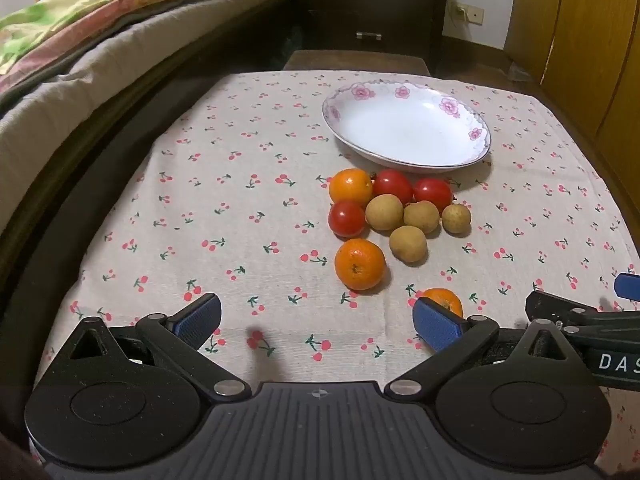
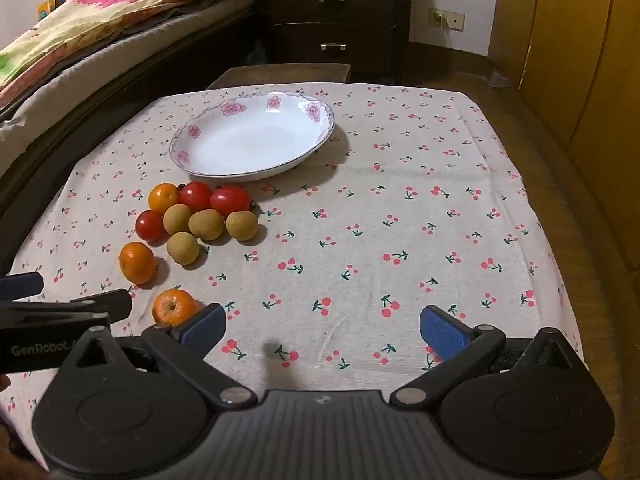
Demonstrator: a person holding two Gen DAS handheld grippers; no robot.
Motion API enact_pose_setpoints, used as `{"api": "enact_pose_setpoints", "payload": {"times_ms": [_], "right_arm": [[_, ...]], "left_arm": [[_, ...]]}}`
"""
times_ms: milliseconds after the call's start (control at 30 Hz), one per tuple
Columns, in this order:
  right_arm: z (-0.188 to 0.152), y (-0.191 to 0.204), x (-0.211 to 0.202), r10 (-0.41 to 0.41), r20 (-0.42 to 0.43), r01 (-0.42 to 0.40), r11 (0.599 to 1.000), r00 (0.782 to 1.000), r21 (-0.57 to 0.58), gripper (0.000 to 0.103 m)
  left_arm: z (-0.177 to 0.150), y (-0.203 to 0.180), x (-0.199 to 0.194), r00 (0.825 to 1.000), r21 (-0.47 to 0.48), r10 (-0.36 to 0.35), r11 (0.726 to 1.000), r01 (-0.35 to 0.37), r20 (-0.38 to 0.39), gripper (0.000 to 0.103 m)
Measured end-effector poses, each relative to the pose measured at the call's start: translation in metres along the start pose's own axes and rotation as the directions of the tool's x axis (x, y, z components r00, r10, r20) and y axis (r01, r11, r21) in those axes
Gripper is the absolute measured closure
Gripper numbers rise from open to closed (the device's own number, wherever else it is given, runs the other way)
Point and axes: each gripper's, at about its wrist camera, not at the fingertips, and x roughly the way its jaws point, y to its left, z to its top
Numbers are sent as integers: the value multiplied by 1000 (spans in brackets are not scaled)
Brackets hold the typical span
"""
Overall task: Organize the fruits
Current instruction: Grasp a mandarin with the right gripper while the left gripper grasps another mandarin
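A white plate with pink flowers lies empty at the far middle of the table. In front of it lies a cluster of fruit: three oranges, the nearest, another, three red tomatoes and several tan longans. My left gripper is open and empty, its right finger beside the nearest orange. My right gripper is open and empty, right of the fruit, its left finger next to that orange.
The table has a cherry-print cloth. A bed with a quilt runs along the left. A dark drawer chest stands behind, a wooden cabinet on the right.
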Motion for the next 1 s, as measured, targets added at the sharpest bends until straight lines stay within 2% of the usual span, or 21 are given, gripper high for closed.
{"api": "enact_pose_setpoints", "payload": {"times_ms": [367, 567, 767, 867, 1000], "right_arm": [[1, 6, 4, 23, -5, -23, 1000, 1000, -15, 0], [2, 9, 8, 63, -18, -63, 998, 998, -18, 0], [3, 18, 11, 83, 5, -82, 995, 997, -59, 4], [3, 23, 14, 80, -17, -81, 992, 997, -94, 5], [1, 30, 15, 143, -34, -145, 984, 989, -101, 8]], "left_arm": [[-1, 5, 1, 1000, -11, 1, 1000, -1, -8, 0], [0, 12, 2, 1000, -32, 0, 1000, 0, -14, 0], [1, 21, 4, 1000, -63, 4, 998, -6, -25, 0], [3, 26, 3, 1000, -90, 6, 996, -8, -26, 1], [5, 31, 1, 1000, -110, -1, 994, -1, -18, 0]]}}
